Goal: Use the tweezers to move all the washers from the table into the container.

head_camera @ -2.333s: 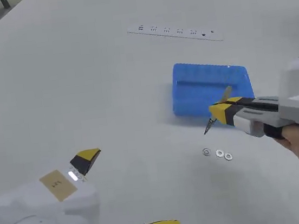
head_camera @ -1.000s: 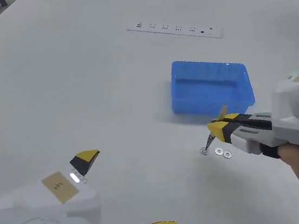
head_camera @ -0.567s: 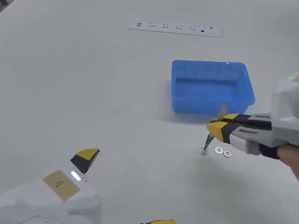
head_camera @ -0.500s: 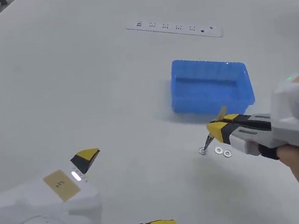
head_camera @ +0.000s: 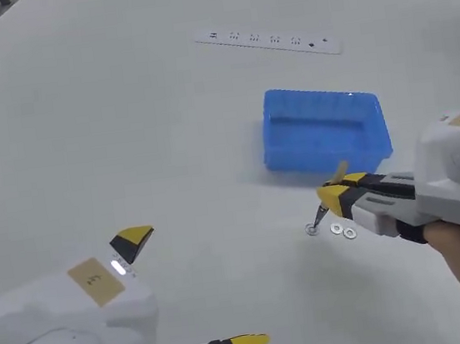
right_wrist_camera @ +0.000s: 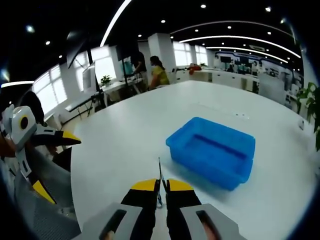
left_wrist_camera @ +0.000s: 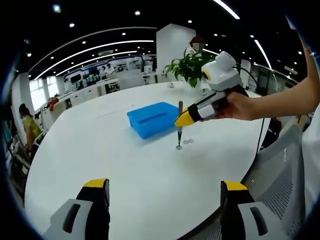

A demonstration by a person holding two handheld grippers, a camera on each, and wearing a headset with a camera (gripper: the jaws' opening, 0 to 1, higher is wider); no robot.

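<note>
Tweezers tip down on the table, right of centre in the head view.
The right gripper [head_camera: 330, 196] pinches the tweezers [head_camera: 322, 213], long axis slanting upper right to lower left, tip at the leftmost of three washers [head_camera: 336, 229] below the blue container [head_camera: 321, 92]; the left gripper [head_camera: 193, 292], lower left, is spread.

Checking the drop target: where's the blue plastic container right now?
Head view: the blue plastic container sits right of centre on the white table, just beyond the metal washers and the tweezers held by the right gripper.
</note>
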